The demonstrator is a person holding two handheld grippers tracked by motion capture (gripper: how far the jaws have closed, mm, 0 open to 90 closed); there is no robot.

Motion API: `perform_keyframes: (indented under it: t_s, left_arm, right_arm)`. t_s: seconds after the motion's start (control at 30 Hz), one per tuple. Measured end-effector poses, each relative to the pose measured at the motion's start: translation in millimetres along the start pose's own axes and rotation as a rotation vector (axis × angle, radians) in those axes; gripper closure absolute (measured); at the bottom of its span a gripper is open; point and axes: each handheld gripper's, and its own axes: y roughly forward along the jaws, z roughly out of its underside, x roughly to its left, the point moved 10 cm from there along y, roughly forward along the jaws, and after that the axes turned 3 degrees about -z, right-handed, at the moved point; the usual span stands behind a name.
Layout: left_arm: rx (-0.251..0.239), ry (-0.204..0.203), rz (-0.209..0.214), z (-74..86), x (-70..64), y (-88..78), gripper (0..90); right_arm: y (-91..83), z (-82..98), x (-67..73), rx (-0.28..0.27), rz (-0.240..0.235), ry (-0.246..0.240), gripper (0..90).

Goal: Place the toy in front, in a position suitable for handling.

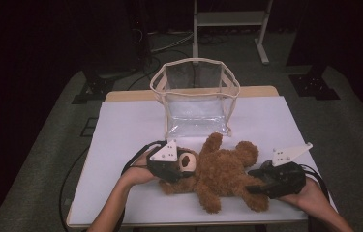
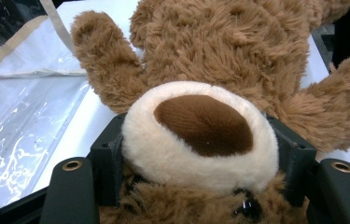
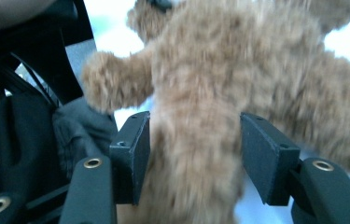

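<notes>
We saw a fluffy brown teddy bear (image 1: 220, 171) lying on the near side of the white table (image 1: 121, 140), not yet in the clear plastic bag (image 1: 196, 96) behind it. Our left gripper (image 2: 200, 154) clasped its cream muzzle; our right gripper (image 3: 193, 158) straddled a leg, seemingly unclamped.

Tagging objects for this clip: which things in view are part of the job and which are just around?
In the job:
- teddy bear, lying on the table
- left gripper, jaws around its muzzle
- right gripper, jaws astride a leg
- clear bag, standing open behind it

Just around:
- white frame on the floor beyond
</notes>
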Motion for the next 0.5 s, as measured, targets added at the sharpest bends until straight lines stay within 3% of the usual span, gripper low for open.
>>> perform_keyframes:
  t_s: [0.07,0.2,0.37,0.47,0.5]
  left_arm:
    - [0.004,0.007,-0.001,0.1,0.3,-0.8,34.5]
    - [0.021,0.017,-0.009,1.7,3.3,-6.6,34.4]
    - [0.031,-0.018,-0.029,13.9,7.5,-17.9,33.8]
    - [0.026,-0.018,-0.032,15.6,6.2,-20.0,32.3]
    - [0.016,-0.027,-0.029,14.2,5.5,-21.2,27.9]
  right_arm:
    - [2.8,-6.5,-2.5,-0.013,-0.008,-0.006,44.9]
    - [26.2,-26.5,-16.7,-0.030,-0.021,-0.017,48.9]
    - [47.6,-36.0,-22.7,-0.029,-0.017,-0.057,50.1]
    - [50.7,-36.7,-23.0,-0.038,-0.033,-0.055,50.5]
    - [51.4,-35.6,-22.9,-0.050,-0.039,-0.049,50.7]
